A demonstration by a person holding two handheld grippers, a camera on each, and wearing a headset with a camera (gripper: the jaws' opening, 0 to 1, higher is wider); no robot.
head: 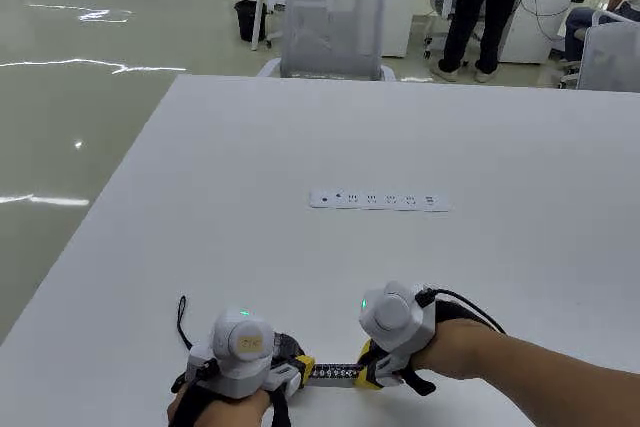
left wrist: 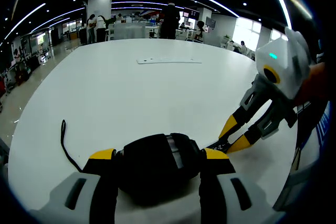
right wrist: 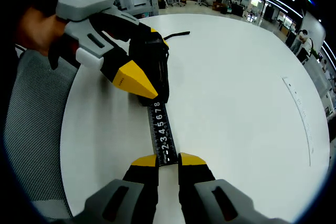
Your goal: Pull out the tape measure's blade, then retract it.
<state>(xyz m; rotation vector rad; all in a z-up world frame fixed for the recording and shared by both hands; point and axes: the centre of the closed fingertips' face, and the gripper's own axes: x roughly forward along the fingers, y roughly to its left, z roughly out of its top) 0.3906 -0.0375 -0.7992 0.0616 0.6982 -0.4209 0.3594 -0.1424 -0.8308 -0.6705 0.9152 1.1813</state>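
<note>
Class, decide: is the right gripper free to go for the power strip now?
Likely not: the right gripper is shut on the blade, tethered to the case in the left gripper; the power strip lies beyond.

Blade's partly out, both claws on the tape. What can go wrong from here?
1. The right claw pinches just the end of the blade; if it slips, the blade likely snaps back into the case.
2. The left claw clamps the rounded case by its sides; a harder pull may twist or drag it out of the grip.
3. The blade runs low over the table; an off-line pull could kink it.
</note>
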